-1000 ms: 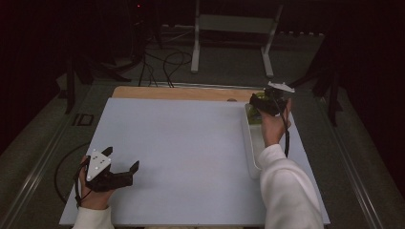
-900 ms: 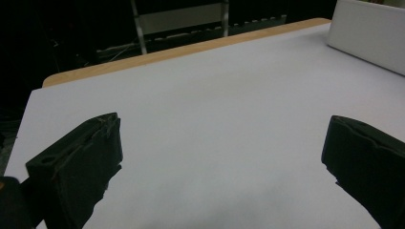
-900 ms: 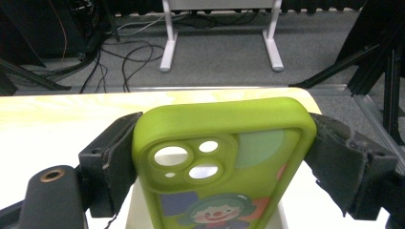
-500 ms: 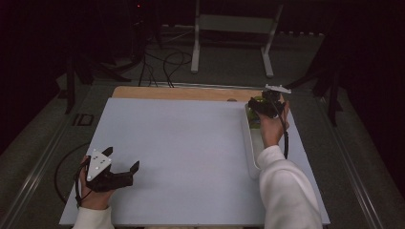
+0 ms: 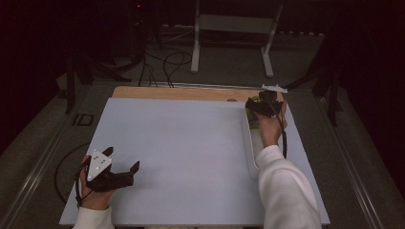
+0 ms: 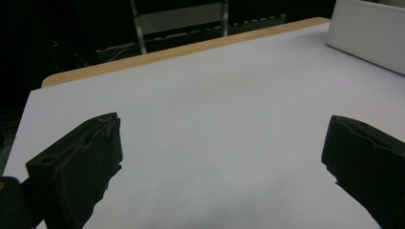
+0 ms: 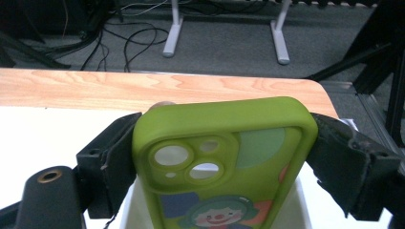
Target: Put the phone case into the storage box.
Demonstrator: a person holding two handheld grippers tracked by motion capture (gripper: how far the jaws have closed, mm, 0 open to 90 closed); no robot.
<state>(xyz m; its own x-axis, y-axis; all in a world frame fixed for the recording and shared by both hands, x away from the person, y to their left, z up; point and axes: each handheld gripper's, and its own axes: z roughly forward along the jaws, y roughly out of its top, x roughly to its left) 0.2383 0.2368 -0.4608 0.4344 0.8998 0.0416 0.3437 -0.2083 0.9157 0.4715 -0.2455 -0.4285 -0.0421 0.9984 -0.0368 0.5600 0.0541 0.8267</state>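
While the right gripper (image 7: 224,157) clenches a green phone case (image 7: 224,162), a lift looks underway.
Left gripper (image 5: 117,167) fingers spread, empty; next, carry the case clear of the white tray (image 5: 251,157).

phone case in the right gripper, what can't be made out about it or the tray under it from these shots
- Green phone case: its lower part is cut off by the bottom edge of the right gripper view, so the clown print shows only partly.
- In the high view the case is too small and mostly hidden by the right gripper.
- White tray: the person's sleeve and hand cover its inside; contents cannot be told.
- Left gripper: open, holding nothing.
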